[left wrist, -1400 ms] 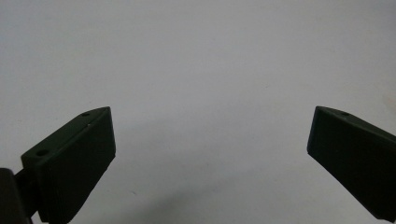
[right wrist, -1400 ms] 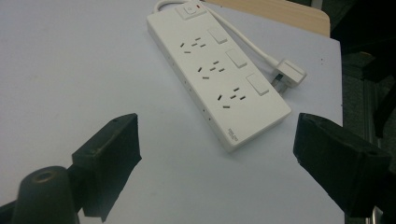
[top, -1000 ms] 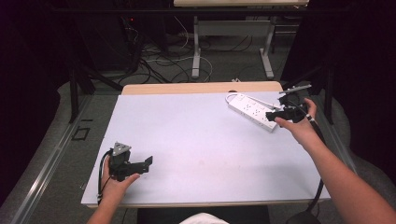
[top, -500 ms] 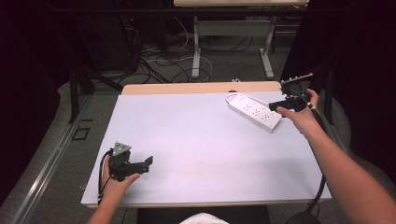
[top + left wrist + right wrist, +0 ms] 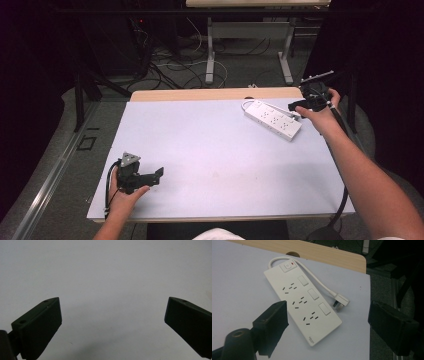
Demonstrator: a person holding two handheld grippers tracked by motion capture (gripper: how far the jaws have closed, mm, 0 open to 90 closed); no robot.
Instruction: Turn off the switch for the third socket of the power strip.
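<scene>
A white power strip (image 5: 273, 119) is lying flat at the far right corner of the pale table (image 5: 220, 150), its cable looping round to a plug (image 5: 341, 301) resting just beside it. The right gripper (image 5: 299, 104) is hovering near the strip's right end — jaws standing wide, nothing between them. At the near left edge, the left gripper (image 5: 159, 173) is sitting low over bare tabletop, its jaws also spread wide and gripping nothing.

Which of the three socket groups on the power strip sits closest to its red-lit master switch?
On the power strip, the socket group at the cord end, beside the master switch. The other two lie farther along toward the printed label end.
</scene>
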